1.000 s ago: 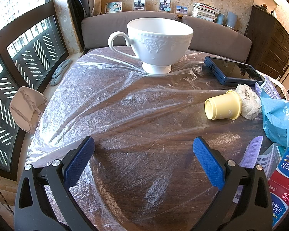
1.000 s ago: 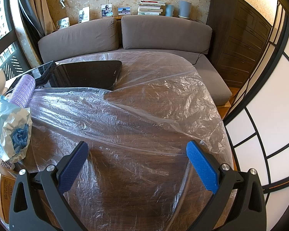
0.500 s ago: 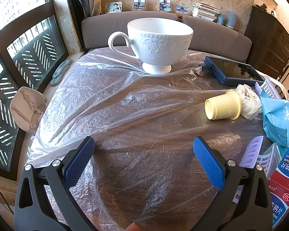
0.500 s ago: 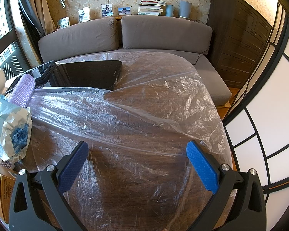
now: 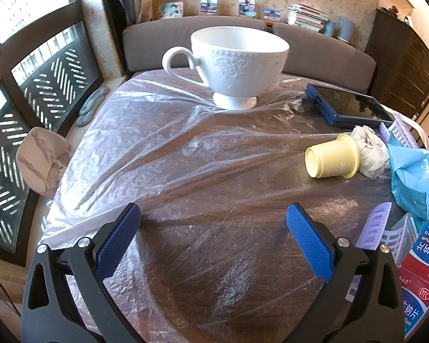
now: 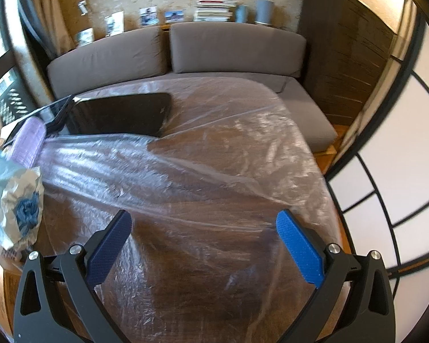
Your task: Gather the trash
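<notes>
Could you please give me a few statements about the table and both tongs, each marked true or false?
1. The small pale yellow plastic cup lies on its side. True.
2. The left tongs are shut on the yellow cup. False: they are open and empty, apart from it.
3. The crumpled white paper wad touches the yellow cup's rim end. True.
4. The large white embossed ceramic cup is tipped over. False: it stands upright on its foot.
5. The right tongs are open above the clear plastic sheet. True.
</notes>
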A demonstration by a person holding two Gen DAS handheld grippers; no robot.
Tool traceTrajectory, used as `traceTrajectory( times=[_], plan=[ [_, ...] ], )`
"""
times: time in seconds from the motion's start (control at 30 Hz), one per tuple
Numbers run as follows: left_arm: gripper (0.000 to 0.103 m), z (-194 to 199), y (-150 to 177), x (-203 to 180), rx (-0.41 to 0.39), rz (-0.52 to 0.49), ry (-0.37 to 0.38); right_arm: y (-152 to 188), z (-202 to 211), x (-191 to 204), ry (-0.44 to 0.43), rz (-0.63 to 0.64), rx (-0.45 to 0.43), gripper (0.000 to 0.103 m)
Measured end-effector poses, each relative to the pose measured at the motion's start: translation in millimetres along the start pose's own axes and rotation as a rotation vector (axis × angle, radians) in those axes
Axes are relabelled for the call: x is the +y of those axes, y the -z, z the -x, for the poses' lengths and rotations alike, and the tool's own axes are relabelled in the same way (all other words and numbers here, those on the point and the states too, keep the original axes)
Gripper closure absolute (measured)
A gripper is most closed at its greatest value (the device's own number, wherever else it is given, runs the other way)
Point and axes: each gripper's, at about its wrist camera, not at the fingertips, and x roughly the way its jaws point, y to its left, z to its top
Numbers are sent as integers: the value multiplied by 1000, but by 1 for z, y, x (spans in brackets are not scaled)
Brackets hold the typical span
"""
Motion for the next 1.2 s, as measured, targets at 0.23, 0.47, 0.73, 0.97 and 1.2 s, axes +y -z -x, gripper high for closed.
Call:
traceTrajectory(
  times=[0.23,0.47,0.73,0.97,1.2],
  plan=[
    [1,53,-2,-4,-119,0,1,-24,52,6,72,-36,-95,4],
    [1,94,1,-24,-197,-38,45,-30,98,28,50,-14,-152,4],
    [1,122,12,-54,-220,-111,95,-22,122,49,37,50,-178,4],
    [1,131,23,-71,-213,-155,138,-13,130,63,21,94,-175,4],
    [1,135,31,-82,-202,-178,165,-3,134,79,23,148,-171,4]
  ],
)
